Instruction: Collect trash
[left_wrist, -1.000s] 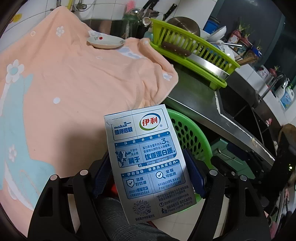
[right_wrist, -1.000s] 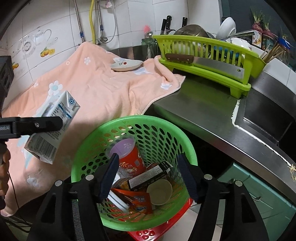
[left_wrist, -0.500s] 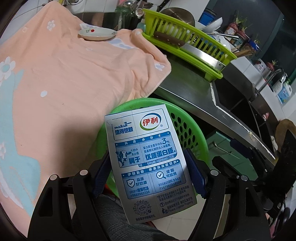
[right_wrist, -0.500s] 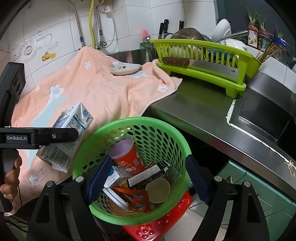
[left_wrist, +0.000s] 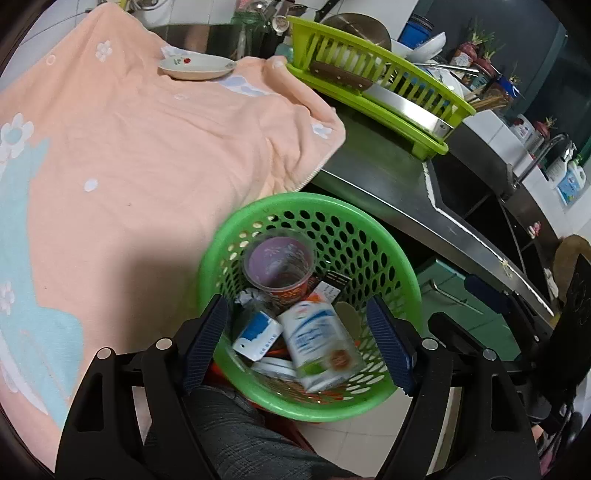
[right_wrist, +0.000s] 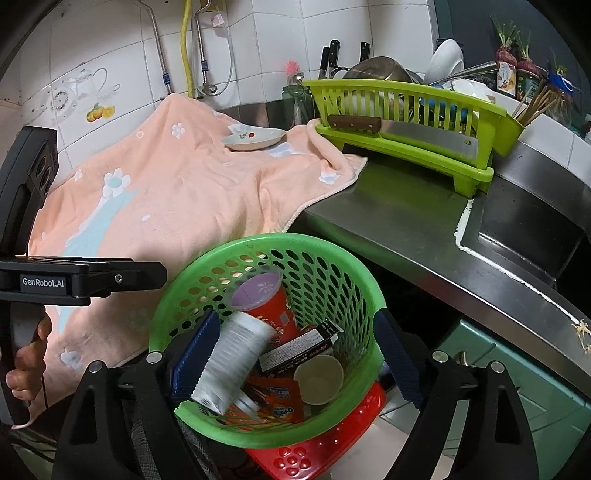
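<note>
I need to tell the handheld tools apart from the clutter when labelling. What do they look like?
Both tools, left and right, have matte black plastic arms with cut-out slots and silver screw heads, ending in dark blue ribbed pads. The left one's body reads "GenRobot.AI" in white. No sleeve shows.

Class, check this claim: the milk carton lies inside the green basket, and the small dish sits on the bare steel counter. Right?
Not quite. The milk carton is in the green basket, but the small dish sits on the peach towel, as the right wrist view shows.

The milk carton (left_wrist: 321, 343) lies in the basket (left_wrist: 369, 221), near the cup (left_wrist: 277, 264). The basket sits below the counter (left_wrist: 388, 184). A plate (left_wrist: 197, 68) rests on the towel (left_wrist: 129, 147).
</note>
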